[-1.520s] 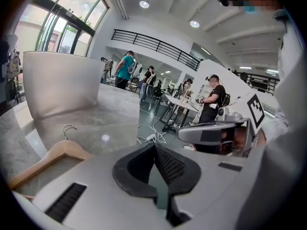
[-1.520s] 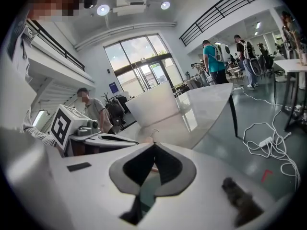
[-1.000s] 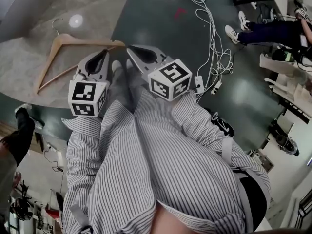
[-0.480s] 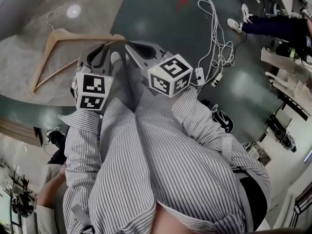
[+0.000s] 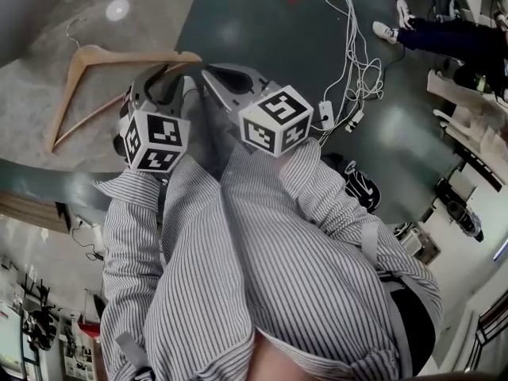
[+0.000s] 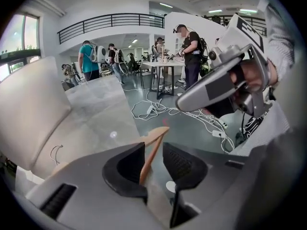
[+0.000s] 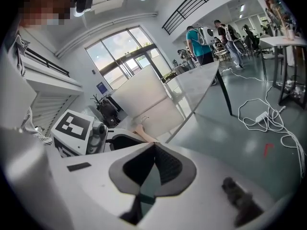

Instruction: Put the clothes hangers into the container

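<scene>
A wooden clothes hanger [image 5: 119, 55] lies on the grey marble table [image 5: 135, 18], hook towards the far left. My left gripper [image 5: 163, 71] stands over the hanger's right end and its jaws have just been opening. In the left gripper view the hanger's arm [image 6: 154, 140] runs between the open jaws of the left gripper [image 6: 152, 150], with a gap on each side. My right gripper [image 5: 208, 71] hangs just right of it, beyond the table's edge; in its own view the right gripper [image 7: 154, 145] is shut with nothing between the jaws. The hanger's end [image 7: 141, 131] peeks above them.
A large white box-like wall [image 6: 29, 109] stands at the table's far left. White cables [image 5: 345, 46] trail over the dark green floor to the right. A person's shoes [image 5: 389, 30] and shelving [image 5: 468, 125] lie at the right. Several people stand around a table [image 6: 163, 63] in the background.
The left gripper has rolled and sunk towards the table, and its jaws have parted round the hanger's right end. The right gripper has dropped slightly and stays shut.
</scene>
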The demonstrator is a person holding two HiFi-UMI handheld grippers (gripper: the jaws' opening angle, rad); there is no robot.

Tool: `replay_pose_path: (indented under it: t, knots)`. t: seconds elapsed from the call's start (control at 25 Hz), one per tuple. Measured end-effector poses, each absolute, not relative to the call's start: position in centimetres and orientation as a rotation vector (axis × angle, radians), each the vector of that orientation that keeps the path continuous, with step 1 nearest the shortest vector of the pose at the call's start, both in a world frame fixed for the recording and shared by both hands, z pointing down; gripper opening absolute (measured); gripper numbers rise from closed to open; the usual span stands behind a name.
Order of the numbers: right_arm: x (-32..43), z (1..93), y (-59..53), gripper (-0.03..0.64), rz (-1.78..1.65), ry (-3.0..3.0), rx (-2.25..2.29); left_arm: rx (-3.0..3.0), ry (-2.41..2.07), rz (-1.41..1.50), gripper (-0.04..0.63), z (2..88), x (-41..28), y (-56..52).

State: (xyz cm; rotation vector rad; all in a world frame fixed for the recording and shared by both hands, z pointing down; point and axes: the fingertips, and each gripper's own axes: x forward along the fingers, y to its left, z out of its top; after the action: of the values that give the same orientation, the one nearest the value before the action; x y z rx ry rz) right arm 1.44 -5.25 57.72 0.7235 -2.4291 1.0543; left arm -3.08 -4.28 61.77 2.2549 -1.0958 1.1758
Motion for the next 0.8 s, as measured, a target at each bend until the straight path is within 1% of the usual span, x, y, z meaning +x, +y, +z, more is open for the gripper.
replay_pose_path:
  t: [0.2,0.52,0.8]
  knots:
    - [1.5,58.2,-5.0,0.015,1.104,-2.420,0.722,2.267,-1.037,1.236,0.121,62.7,-2.4,-4.1]
    - [1.8,58.7,-4.7,0.015,1.161,-2.405,0.727,2.239,-1.014,1.338,0.121,63.6,-3.2,-3.6]
    - [1.5,58.5,-4.7,0.014,1.163,-2.413,0.718,2.259,-0.985,1.358,0.120,63.8,-2.4,-3.5]
